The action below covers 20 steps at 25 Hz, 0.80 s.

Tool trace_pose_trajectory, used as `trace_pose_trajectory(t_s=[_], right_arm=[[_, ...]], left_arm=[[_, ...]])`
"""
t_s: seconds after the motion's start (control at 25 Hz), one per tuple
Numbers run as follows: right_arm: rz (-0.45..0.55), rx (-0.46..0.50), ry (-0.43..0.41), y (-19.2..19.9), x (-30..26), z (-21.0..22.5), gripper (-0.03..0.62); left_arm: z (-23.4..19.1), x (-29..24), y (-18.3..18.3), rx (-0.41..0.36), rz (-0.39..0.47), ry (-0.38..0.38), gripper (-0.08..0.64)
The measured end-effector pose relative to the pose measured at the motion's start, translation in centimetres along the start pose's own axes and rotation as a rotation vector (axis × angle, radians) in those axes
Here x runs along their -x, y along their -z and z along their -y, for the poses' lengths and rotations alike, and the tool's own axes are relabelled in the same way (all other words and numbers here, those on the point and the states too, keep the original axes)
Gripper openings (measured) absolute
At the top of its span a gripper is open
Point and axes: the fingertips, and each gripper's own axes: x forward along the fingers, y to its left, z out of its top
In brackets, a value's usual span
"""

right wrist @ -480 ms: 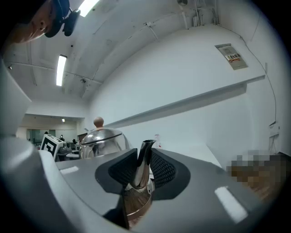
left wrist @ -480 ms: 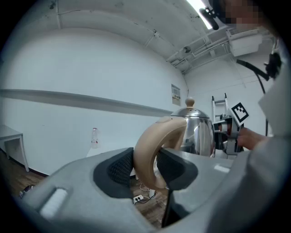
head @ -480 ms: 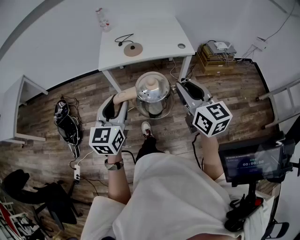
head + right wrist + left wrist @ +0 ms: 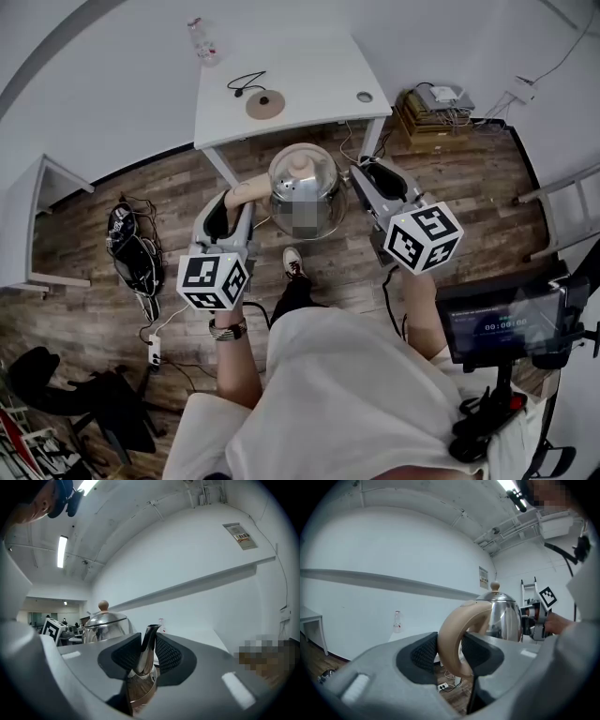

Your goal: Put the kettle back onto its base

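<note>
Hanging between the two tools, the rounded polished-steel kettle [image 4: 305,192] is held in the air over the wood-plank floor [image 4: 450,187], just in front of the white counter [image 4: 309,75]. Its base [image 4: 265,102], a flat round tan disc with a black cord, lies on that counter, well apart from the kettle. The left tool [image 4: 450,651] is clamped on the beige looped handle [image 4: 457,625], with a ribbed pad pressing on each side. The right tool [image 4: 145,656] is closed on the narrow steel spout [image 4: 146,646].

The kettle is likely stiff all through, so neither hold should deform it. The polished, tapering spout looks slippery, and a grip there probably steers more than it carries. The thick matte handle seems the surer place to bear the weight. How heavy the kettle is cannot be told, since its contents are hidden. The lid with its pale wooden knob [image 4: 301,165] may sit loose, so keeping the body level would be wise.
</note>
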Motion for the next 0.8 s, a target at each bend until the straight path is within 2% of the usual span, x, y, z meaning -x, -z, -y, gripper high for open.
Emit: trace_pose_trajectory(t_s=[0.2, 0.8], right_arm=[[-0.014, 0.000, -0.005, 0.1, -3.6, 2.8, 0.098], [-0.025, 0.003, 0.010, -1.5, -13.2, 6.7, 0.098]], left_arm=[[-1.7, -3.9, 0.1, 0.004, -0.010, -0.007, 0.166], [-8.1, -12.0, -1.4, 0.001, -0.007, 0.002, 0.167]])
